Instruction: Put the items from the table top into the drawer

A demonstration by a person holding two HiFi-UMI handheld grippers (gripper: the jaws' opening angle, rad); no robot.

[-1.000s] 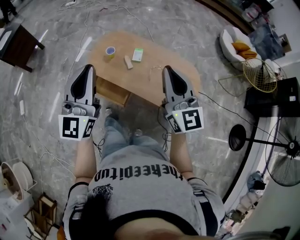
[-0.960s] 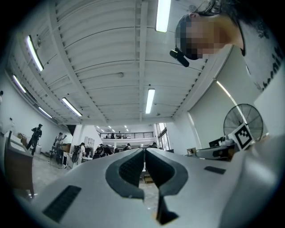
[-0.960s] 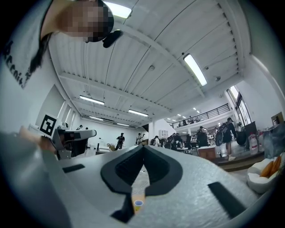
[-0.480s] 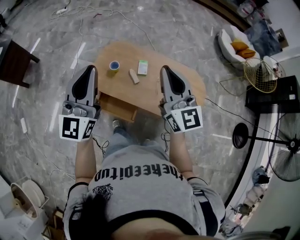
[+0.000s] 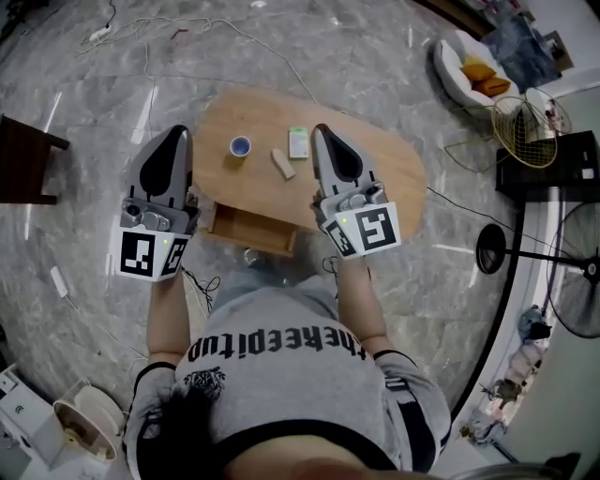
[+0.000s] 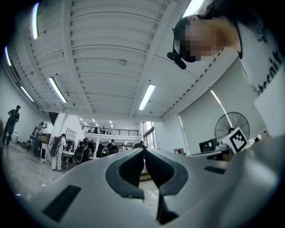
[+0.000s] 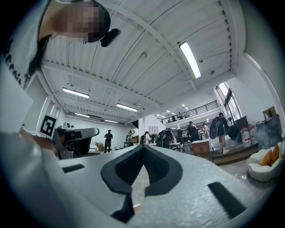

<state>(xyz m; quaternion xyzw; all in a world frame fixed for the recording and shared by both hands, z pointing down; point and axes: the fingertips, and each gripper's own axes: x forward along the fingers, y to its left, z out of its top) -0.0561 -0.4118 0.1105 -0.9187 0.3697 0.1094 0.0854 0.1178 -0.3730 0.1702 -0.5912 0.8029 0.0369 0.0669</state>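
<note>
In the head view an oval wooden table [image 5: 375, 173] stands below me with its drawer [image 5: 251, 231] pulled open at the near edge. On the top lie a small blue-and-yellow tape roll [image 5: 240, 146], a pale wooden block [image 5: 282, 163] and a green-and-white box [image 5: 298, 142]. My left gripper [image 5: 177, 134] hangs over the floor just left of the table, shut and empty [image 6: 143, 151]. My right gripper [image 5: 322, 132] is over the table's middle, beside the box, shut with nothing in it [image 7: 143, 147]. Both gripper views look up at the hall ceiling.
A dark side table [image 5: 23, 173] stands at the left, and cables [image 5: 159, 28] trail over the marble floor beyond the table. At the right are a white armchair [image 5: 459, 56], a wire basket [image 5: 520, 131], a black box [image 5: 553, 173] and a fan base [image 5: 492, 253].
The person has walked up to the table, so it now lies closer and lower in the head view. Both grippers came forward with them, still shut.
</note>
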